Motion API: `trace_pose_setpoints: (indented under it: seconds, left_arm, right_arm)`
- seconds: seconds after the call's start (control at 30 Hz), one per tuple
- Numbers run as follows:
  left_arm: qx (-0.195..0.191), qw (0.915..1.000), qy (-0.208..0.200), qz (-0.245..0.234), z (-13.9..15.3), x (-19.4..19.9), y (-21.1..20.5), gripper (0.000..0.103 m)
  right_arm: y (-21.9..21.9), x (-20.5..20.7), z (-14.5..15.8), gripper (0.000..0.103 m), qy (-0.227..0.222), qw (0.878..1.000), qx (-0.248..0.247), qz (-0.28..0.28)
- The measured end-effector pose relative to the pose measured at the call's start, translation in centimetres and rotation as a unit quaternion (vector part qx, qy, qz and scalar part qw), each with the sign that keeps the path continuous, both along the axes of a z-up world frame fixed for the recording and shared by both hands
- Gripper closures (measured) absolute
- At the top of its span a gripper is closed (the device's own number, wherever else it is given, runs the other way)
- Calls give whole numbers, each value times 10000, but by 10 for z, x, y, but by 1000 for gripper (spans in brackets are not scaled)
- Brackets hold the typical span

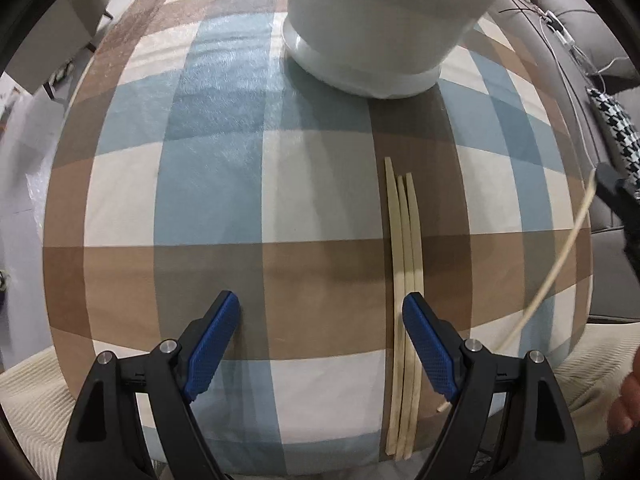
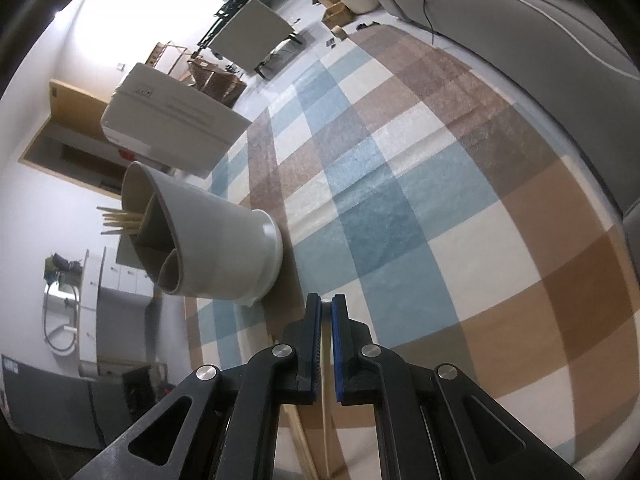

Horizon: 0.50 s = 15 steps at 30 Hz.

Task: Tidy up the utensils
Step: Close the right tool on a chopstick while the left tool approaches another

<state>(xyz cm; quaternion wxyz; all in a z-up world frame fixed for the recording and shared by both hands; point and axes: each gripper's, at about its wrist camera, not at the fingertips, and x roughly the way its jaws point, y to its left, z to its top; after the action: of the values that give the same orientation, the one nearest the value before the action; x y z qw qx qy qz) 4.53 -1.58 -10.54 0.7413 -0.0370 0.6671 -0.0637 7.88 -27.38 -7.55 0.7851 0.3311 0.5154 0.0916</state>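
Left fingers [image 1: 320,344] spread wide over three chopsticks [image 1: 404,280] lying on checked surface [image 1: 208,184]. Right fingers [image 2: 326,312] clamp one chopstick [image 2: 325,420]. Several already stand in holder [image 2: 224,248]; four remain.

Checked counter [image 1: 208,200] wide open left of chopsticks [image 1: 404,280]; white holder [image 1: 372,40] blocks far end, sofa [image 1: 600,216] crowds right edge.

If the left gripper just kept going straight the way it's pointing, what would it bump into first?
Most likely the checked tablecloth: the left gripper points down at it with jaws open. The loose chopsticks lie by its right finger, so that finger might touch them first; depth is hard to judge.
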Motion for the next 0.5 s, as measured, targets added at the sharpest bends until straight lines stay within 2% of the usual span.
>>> trace_pose_setpoints:
  seconds: [0.2, 0.4, 0.43, 0.5]
  left_arm:
    - [311, 9994, -58, -146, -3, -4, -12, 23]
    - [388, 9992, -7, -135, -4, 1, -19, 22]
    - [579, 9981, 27, -199, -6, 2, -22, 20]
    - [667, 9975, -10, -250, -8, 5, -30, 20]
  right_arm:
    - [-3, -3, 4, 99, -143, 9999, 25, 65]
    - [-5, -3, 7, 99, -234, 9997, 90, 60]
    - [-6, -4, 8, 99, -252, 9996, 96, 45]
    - [-8, -3, 8, 99, -268, 9996, 127, 13]
